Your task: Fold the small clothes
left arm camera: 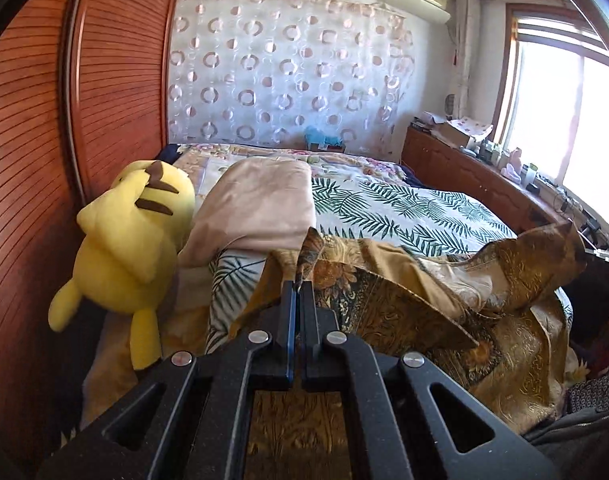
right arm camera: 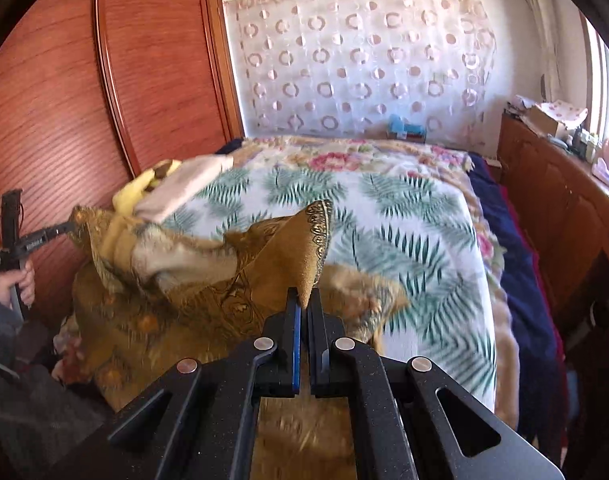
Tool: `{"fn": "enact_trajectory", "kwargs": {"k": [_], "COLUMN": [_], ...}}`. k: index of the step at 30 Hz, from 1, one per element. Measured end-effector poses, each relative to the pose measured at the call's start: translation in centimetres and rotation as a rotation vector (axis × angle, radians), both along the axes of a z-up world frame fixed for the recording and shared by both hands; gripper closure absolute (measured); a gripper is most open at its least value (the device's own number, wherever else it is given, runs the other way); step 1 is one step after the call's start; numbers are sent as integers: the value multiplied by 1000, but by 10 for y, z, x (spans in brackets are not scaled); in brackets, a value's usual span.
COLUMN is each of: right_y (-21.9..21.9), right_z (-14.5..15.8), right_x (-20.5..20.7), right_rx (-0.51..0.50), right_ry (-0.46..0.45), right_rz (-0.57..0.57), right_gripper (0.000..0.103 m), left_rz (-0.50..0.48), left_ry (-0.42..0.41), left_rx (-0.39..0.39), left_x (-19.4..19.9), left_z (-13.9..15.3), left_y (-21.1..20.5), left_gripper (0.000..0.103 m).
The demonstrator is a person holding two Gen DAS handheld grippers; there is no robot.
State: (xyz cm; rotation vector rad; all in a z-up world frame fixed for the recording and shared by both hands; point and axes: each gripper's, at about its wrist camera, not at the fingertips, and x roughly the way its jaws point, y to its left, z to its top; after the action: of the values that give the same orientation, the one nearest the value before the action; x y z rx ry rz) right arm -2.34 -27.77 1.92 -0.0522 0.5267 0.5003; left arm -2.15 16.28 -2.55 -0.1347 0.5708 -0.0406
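A gold-brown patterned garment [left arm camera: 404,304] hangs stretched over the near end of the bed. My left gripper [left arm camera: 298,286] is shut on one of its corners, which sticks up between the pads. In the right wrist view the same garment [right arm camera: 208,280] sags between both hands, and my right gripper [right arm camera: 303,300] is shut on another pointed corner. The left gripper [right arm camera: 70,226] also shows at the far left of that view, pinching the cloth, with a person's hand [right arm camera: 18,284] on its handle.
The bed carries a leaf-print sheet [right arm camera: 404,232] over a floral blanket. A yellow plush toy [left arm camera: 132,236] and a folded pink cloth [left arm camera: 256,208] lie at the bed's left side beside a wooden wardrobe [left arm camera: 32,160]. A cluttered wooden cabinet [left arm camera: 484,172] runs under the window.
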Motion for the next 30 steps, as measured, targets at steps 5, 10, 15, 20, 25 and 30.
{"fn": "enact_trajectory", "kwargs": {"k": [5, 10, 15, 20, 25, 30], "right_y": [-13, 3, 14, 11, 11, 8], "right_z": [-3, 5, -8, -6, 1, -3], "right_x": [-7, -6, -1, 3, -2, -9], "right_rx": [3, 2, -55, -57, -64, -72], "right_ry": [24, 68, 117, 133, 115, 98], "right_rz": [-17, -23, -18, -29, -28, -26], "right_gripper": [101, 101, 101, 101, 101, 97], "left_rz": [7, 3, 22, 21, 17, -6], "left_ry": [0, 39, 74, 64, 23, 0], "left_rx": [11, 16, 36, 36, 44, 55], "left_x": [-12, -13, -11, -14, -13, -2], "left_z": [1, -11, -26, -26, -14, -6], "left_y": [1, 1, 1, 2, 5, 0], "left_gripper": [101, 101, 100, 80, 52, 24]}}
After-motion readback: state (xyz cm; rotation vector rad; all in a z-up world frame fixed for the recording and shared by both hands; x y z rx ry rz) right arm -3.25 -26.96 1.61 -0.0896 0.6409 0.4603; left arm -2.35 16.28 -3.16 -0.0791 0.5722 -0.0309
